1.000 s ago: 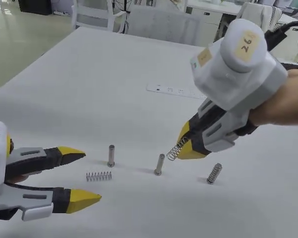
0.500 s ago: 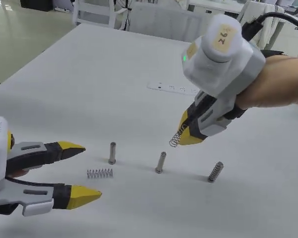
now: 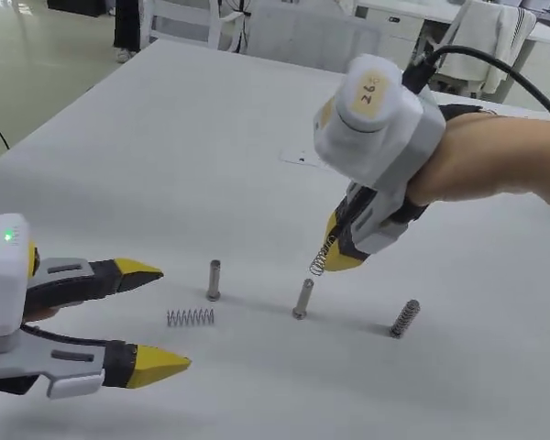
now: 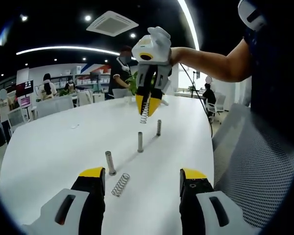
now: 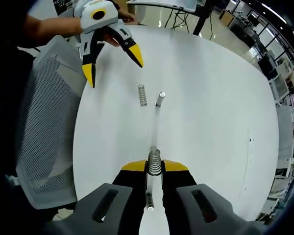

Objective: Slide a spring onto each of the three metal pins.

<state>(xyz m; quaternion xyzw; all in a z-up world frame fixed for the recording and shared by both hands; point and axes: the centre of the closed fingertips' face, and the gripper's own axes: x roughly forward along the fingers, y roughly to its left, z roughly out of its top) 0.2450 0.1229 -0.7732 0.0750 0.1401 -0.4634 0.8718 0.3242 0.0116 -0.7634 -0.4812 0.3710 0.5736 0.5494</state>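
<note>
white table (image 3: 165, 156): a short row of parts runs left to right near the middle, and both tools are in play.
right tool (image 3: 335, 259): up off the table and tipped steeply down, its yellow tips pinched tight on the top of a spring.
held spring (image 3: 322, 258): hanging at a slant from those tips, with its lower end just above the middle pin's top and a small gap between them.
middle pin (image 3: 302, 298): bare, standing straight, right under the action.
left pin (image 3: 214, 280): bare as well, upright, and well apart from the right tool.
fitted spring (image 3: 404, 318): at the right end of the row, standing with a slight lean. the coils hide whatever is inside.
loose spring (image 3: 190, 317): lying flat on the table, just near of the left pin and untouched.
left tool (image 3: 172, 319): low at the near left, jaws spread wide with nothing between them. the yellow tips point toward the loose spring, and it sits clear of the pins.
</note>
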